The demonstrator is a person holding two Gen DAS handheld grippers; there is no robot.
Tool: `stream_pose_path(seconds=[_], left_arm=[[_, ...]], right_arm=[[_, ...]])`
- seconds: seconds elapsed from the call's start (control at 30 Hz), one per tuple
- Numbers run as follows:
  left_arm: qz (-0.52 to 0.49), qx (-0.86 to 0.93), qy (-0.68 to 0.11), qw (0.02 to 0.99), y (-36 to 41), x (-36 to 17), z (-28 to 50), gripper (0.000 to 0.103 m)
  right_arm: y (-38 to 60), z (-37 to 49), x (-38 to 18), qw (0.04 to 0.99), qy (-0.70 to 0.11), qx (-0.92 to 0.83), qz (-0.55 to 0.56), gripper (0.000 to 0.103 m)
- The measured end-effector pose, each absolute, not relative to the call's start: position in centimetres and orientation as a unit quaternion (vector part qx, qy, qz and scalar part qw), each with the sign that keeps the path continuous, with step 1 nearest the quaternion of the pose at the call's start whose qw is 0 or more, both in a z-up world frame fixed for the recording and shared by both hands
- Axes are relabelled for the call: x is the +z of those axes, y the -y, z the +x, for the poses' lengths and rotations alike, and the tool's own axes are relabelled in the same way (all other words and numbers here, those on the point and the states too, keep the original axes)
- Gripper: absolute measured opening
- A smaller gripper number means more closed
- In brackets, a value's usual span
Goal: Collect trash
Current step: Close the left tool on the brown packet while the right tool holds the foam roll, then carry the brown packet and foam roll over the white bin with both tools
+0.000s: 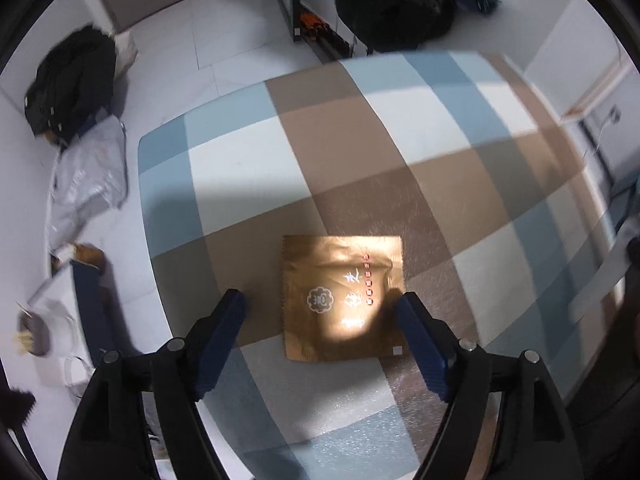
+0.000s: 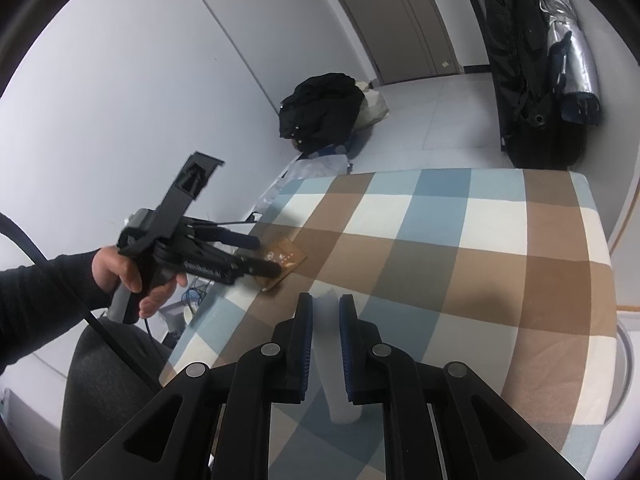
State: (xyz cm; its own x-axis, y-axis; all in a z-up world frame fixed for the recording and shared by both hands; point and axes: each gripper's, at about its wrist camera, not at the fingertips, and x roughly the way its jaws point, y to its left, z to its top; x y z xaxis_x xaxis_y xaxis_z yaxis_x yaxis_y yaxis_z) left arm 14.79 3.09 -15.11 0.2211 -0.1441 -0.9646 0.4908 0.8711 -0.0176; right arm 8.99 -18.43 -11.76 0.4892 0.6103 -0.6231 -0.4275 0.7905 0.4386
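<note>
Straddling gold wrapper (image 1: 342, 300), left gripper (image 1: 320, 312) spread; right gripper (image 2: 325, 312) seemingly clamps white object (image 2: 338, 384).

Wrapper (image 2: 280, 260) near corner hidden behind left gripper (image 2: 262, 254) in right view; print unreadable. White thing (image 2: 338, 380) between right gripper (image 2: 325, 312) fingers blurred, unidentifiable. Floor clutter (image 1: 44, 328) blurred, cut off.
</note>
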Motion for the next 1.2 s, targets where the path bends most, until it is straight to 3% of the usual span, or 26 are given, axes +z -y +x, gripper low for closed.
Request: stream_pose_path(seconds=[0.23, 0.3, 0.37, 0.73, 0.8, 0.83, 1.2], left_arm=[[0.172, -0.239, -0.571, 0.767, -1.3, -15.4, 13.6, 0.074], [0.169, -0.238, -0.567, 0.77, -1.5, -15.4, 13.6, 0.068], [0.165, -0.243, -0.565, 0.771, -1.8, -15.2, 13.4, 0.054], [0.128, -0.221, -0.569, 0.782, -2.7, -14.5, 13.3, 0.038], [0.121, -0.215, -0.569, 0.784, -2.7, -14.2, 13.2, 0.029], [0.121, -0.213, -0.57, 0.784, -2.5, -14.1, 13.0, 0.018], [0.129, -0.168, -0.562, 0.799, -1.4, -13.4, 11.7, 0.007]], right_arm=[[18.8, 9.0, -11.5, 0.857, -0.399, 0.303, 0.121, 0.013], [18.8, 9.0, -11.4, 0.857, -0.398, 0.303, 0.121, 0.013], [18.8, 8.9, -11.3, 0.858, -0.397, 0.304, 0.118, 0.013], [19.1, 8.8, -11.0, 0.86, -0.393, 0.301, 0.122, 0.015], [19.4, 8.8, -11.0, 0.861, -0.392, 0.299, 0.126, 0.015], [19.5, 8.8, -11.0, 0.861, -0.392, 0.298, 0.128, 0.015], [20.4, 8.1, -10.6, 0.866, -0.385, 0.289, 0.135, 0.015]])
